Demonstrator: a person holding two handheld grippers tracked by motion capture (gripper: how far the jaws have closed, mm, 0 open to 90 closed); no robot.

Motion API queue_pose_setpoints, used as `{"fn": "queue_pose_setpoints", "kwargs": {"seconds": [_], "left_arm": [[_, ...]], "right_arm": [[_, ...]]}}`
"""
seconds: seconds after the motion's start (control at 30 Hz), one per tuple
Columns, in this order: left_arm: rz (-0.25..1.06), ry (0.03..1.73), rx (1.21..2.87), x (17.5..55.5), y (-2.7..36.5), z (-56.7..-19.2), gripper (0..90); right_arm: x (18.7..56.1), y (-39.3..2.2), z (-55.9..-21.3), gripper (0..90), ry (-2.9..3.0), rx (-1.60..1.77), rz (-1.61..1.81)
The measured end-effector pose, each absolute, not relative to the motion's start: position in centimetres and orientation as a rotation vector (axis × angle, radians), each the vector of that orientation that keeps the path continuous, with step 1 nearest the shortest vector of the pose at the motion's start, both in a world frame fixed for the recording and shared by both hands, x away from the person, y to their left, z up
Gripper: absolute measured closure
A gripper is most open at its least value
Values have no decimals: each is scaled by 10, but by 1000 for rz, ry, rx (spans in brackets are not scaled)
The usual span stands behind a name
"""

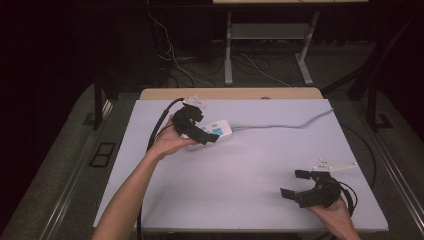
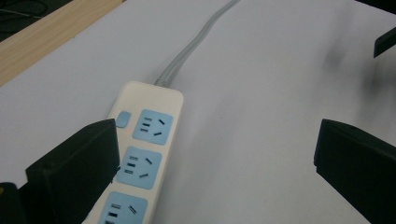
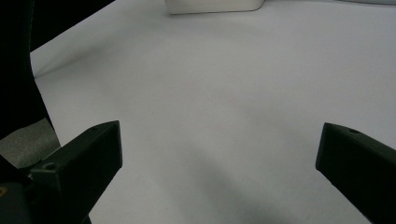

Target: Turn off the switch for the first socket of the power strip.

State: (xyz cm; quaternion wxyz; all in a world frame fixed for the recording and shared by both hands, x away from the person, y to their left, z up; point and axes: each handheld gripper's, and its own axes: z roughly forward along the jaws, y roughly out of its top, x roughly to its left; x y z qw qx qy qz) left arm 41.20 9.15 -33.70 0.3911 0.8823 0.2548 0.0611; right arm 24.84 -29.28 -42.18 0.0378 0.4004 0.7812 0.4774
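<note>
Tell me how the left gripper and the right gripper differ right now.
The left gripper is at the power strip on the far left of the table, one jaw over the strip's edge; the right gripper is over bare tabletop at the near right, apart from the strip. Both have jaws spread wide, holding nothing.

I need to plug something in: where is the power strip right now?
In the high view the power strip lies on the white table, left of centre toward the far edge, right under the open left hand-held gripper.
</note>
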Motion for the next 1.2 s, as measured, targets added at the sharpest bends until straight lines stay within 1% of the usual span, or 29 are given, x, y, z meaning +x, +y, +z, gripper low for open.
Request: {"fn": "queue_pose_setpoints", "kwargs": {"seconds": [0.7,0.9,1.13,1.2], "left_arm": [[163,694,2278,453,83,-336,7],[165,714,2256,463,83,-340,46],[159,739,2222,471,82,-347,127],[153,745,2219,474,82,-350,137]], "right_arm": [[249,-291,-423,3,2415,1214,1443],[248,-292,-422,4,2411,1217,1443],[248,-292,-423,4,2409,1221,1440],[248,-292,-423,4,2408,1222,1439]]}}
